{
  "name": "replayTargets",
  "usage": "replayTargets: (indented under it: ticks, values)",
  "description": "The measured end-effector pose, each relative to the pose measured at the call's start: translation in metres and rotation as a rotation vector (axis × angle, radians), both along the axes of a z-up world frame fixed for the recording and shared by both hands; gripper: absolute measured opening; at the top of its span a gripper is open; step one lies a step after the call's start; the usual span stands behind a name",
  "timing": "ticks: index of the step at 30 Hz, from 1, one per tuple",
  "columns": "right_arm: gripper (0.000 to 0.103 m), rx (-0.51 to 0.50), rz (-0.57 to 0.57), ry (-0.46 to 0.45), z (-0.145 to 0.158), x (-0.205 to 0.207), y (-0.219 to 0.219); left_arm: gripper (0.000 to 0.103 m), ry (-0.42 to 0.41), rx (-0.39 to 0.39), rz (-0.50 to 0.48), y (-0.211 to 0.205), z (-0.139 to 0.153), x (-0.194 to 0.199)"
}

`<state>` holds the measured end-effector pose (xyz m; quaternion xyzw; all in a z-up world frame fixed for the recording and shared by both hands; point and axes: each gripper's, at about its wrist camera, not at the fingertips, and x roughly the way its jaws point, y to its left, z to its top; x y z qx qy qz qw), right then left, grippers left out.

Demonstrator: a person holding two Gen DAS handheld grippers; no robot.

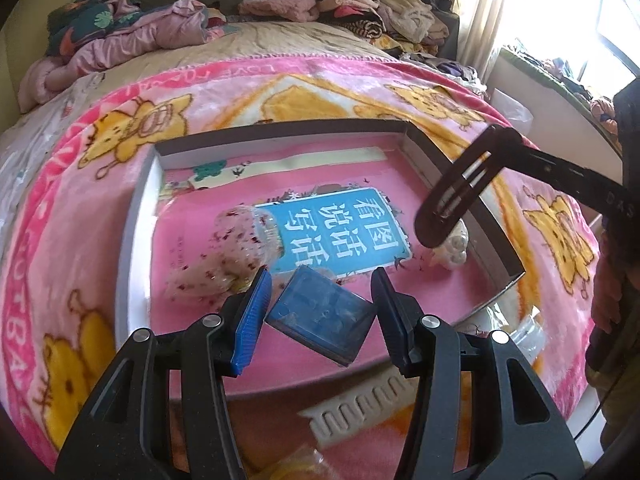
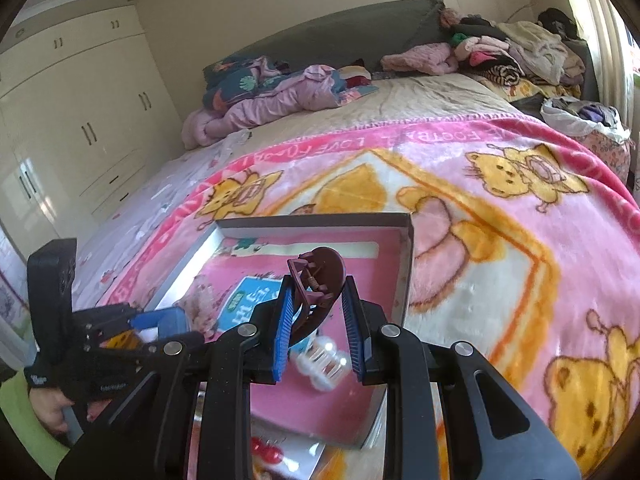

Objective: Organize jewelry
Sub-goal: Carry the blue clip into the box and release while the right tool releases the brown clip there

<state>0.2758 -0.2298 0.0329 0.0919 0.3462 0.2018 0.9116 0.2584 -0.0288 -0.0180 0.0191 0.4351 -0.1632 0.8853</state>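
Note:
A shallow white-walled tray (image 1: 136, 232) lies on the pink cartoon blanket, with a pink book bearing a blue label (image 1: 344, 232) as its floor. My left gripper (image 1: 322, 280) is shut on a translucent blue box (image 1: 320, 316), tilted just above the tray's near part. My right gripper (image 2: 317, 284) is shut on a dark maroon claw hair clip (image 2: 326, 264), held over the tray (image 2: 406, 264). In the left wrist view that clip (image 1: 452, 192) hangs above the tray's right side. A clear red-flecked piece (image 1: 232, 248) and a pearl-white clip (image 1: 452, 248) lie in the tray.
A beige comb (image 1: 360, 408) and red beads (image 2: 268, 452) lie on the blanket in front of the tray. Piled clothes (image 2: 500, 52) and a crumpled quilt (image 2: 260, 96) fill the bed's far end. Wardrobes (image 2: 80, 120) stand left; a window (image 1: 580, 20) right.

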Motion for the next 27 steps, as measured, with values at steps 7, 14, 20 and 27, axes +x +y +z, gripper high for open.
replayTargets:
  ticks: [7, 14, 20, 27]
  values:
    - [0.023, -0.009, -0.027, 0.019, -0.013, 0.025, 0.002, 0.043, 0.018, 0.000, -0.008, -0.006, -0.010, 0.011]
    - [0.023, -0.036, -0.064, 0.064, -0.036, 0.044, 0.006, 0.043, 0.028, 0.002, 0.002, -0.003, -0.016, 0.014]
    - [0.022, -0.046, -0.088, 0.097, -0.047, 0.048, 0.005, 0.054, 0.027, 0.003, 0.011, 0.002, -0.016, 0.014]
    - [0.024, -0.074, -0.102, 0.100, -0.046, 0.037, 0.000, 0.059, 0.025, -0.007, 0.032, 0.009, -0.012, 0.007]
